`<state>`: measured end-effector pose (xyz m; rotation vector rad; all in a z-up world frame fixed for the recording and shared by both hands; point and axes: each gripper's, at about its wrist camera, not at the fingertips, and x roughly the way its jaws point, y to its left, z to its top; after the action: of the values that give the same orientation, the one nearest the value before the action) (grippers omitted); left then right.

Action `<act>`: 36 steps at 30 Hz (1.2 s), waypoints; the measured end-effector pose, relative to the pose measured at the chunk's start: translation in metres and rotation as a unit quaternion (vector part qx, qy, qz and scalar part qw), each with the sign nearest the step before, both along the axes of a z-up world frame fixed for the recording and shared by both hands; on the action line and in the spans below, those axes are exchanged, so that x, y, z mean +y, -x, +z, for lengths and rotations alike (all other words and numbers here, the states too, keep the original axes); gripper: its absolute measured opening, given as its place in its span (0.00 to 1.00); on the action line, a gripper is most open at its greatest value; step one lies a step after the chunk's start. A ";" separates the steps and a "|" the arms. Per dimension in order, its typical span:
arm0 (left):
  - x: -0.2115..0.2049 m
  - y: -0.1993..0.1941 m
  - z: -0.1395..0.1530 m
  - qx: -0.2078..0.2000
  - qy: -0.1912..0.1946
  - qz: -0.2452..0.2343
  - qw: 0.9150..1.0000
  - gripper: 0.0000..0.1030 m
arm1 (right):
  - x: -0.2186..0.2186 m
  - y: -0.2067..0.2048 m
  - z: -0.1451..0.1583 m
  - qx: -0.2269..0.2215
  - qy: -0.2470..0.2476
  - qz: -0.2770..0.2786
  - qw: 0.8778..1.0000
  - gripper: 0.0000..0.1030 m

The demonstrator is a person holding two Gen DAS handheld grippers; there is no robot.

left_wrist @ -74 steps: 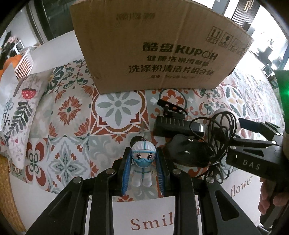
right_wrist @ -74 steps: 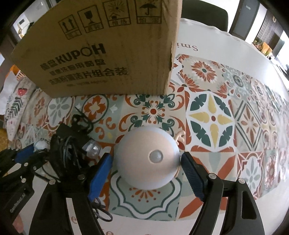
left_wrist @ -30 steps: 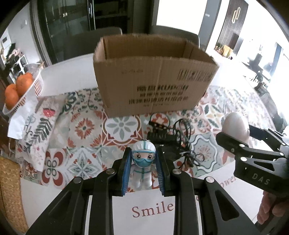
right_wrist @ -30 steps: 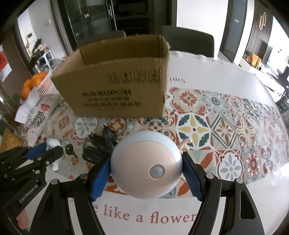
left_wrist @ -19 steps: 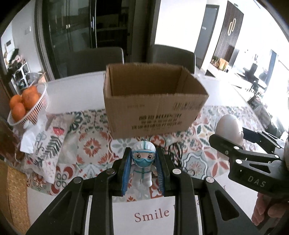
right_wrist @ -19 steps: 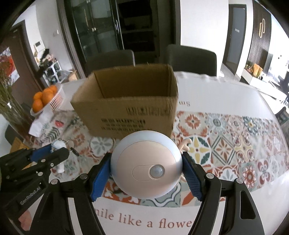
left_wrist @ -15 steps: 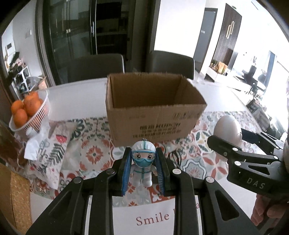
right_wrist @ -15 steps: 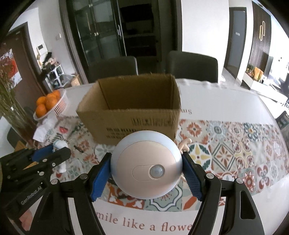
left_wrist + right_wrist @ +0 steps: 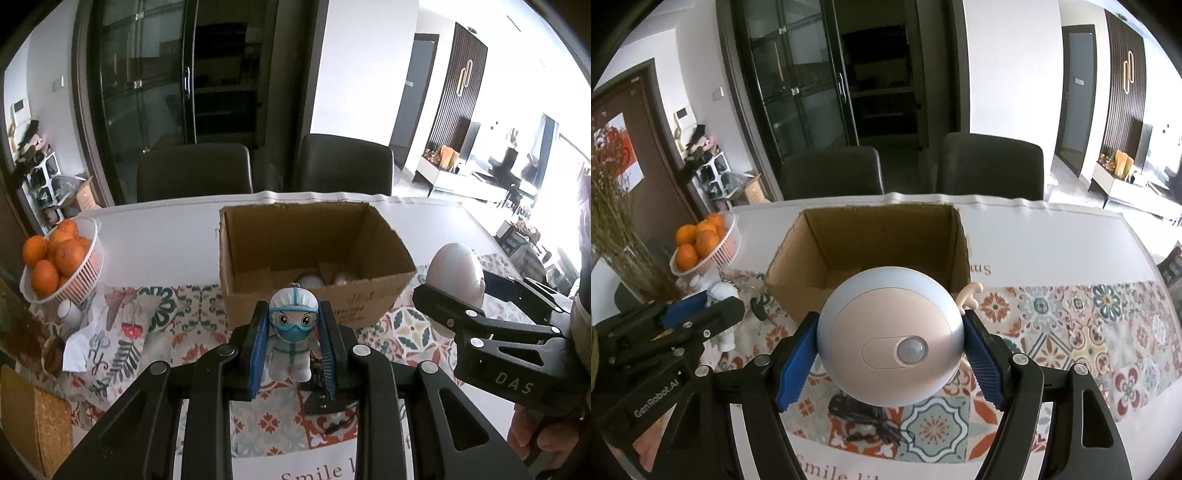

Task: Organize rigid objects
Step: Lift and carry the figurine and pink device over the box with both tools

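Observation:
My left gripper (image 9: 293,345) is shut on a small white figurine (image 9: 291,332) with a blue mask and goggles, held in the air in front of an open cardboard box (image 9: 314,258). Two pale round things lie at the box's bottom (image 9: 325,278). My right gripper (image 9: 890,354) is shut on a round pink and blue night light (image 9: 890,336) with a sensor dot, held above the table before the same box (image 9: 875,236). In the left wrist view the right gripper (image 9: 480,325) and its light (image 9: 456,271) show at the right. The right wrist view shows the left gripper (image 9: 701,314) with the figurine (image 9: 720,295) at the left.
A white basket of oranges (image 9: 55,262) stands at the table's left (image 9: 701,247). A black charger with its cable (image 9: 864,410) lies on the patterned runner (image 9: 1071,325) below the grippers. Crumpled paper and a printed cloth (image 9: 92,332) sit left. Two dark chairs (image 9: 258,170) stand behind the table.
Both grippers have risen with their objects, and the views have tilted up. The box's inside now shows, and the charger has dropped lower in both views.

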<state>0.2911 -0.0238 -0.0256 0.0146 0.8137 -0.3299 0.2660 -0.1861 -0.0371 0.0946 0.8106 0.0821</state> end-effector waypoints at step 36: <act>-0.022 -0.116 0.002 0.051 -0.017 -0.008 0.999 0.26 | -0.013 -0.120 -0.001 0.058 -0.001 0.014 0.998 0.73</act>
<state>0.4068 -0.0455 -0.0232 0.0365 0.9211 -0.3333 0.3862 -0.1988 -0.0383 0.0899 0.9278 0.1039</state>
